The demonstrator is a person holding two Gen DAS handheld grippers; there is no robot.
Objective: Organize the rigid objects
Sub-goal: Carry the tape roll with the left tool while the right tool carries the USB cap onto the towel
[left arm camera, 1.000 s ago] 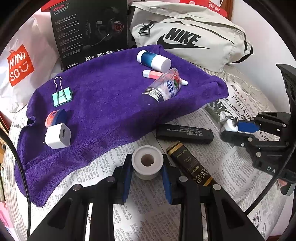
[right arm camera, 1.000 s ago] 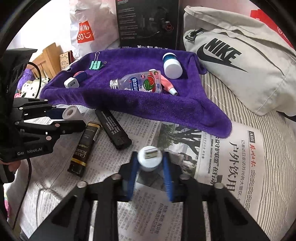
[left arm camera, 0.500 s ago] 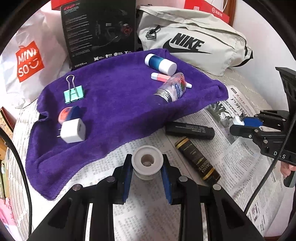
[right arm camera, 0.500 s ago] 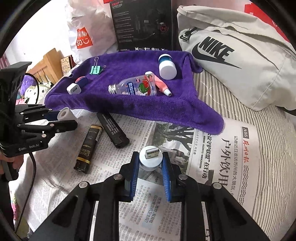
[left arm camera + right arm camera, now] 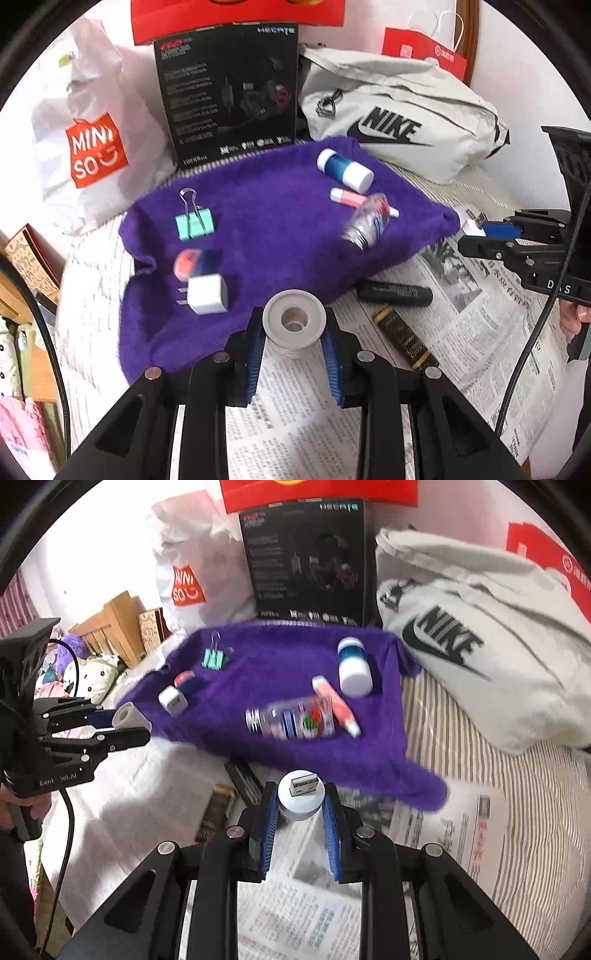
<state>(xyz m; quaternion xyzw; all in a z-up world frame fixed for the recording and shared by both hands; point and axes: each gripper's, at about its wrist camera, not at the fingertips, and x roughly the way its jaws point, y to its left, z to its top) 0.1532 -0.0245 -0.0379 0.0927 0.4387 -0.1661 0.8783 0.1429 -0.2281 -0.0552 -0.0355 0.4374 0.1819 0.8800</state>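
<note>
My left gripper [image 5: 293, 345] is shut on a white tape roll [image 5: 294, 320], held above the near edge of the purple towel [image 5: 277, 229]. My right gripper [image 5: 301, 825] is shut on a white USB plug [image 5: 301, 794], held above the newspaper just short of the towel [image 5: 280, 664]. On the towel lie a green binder clip [image 5: 194, 223], a white charger [image 5: 207, 295], a red and blue item [image 5: 194, 260], a clear bottle [image 5: 365, 221], a pink tube [image 5: 351, 197] and a blue and white jar [image 5: 345, 170]. Each gripper shows in the other's view, the left [image 5: 125, 725] and the right [image 5: 476, 236].
A black rectangular bar [image 5: 395, 293] and a black and gold tube [image 5: 404, 339] lie on the newspaper [image 5: 480, 332]. Behind the towel stand a black headset box [image 5: 229, 92], a Miniso bag [image 5: 92, 140] and a grey Nike bag [image 5: 399, 118].
Both grippers have risen and moved forward toward the towel, each carrying its object. The towel objects have not moved.
</note>
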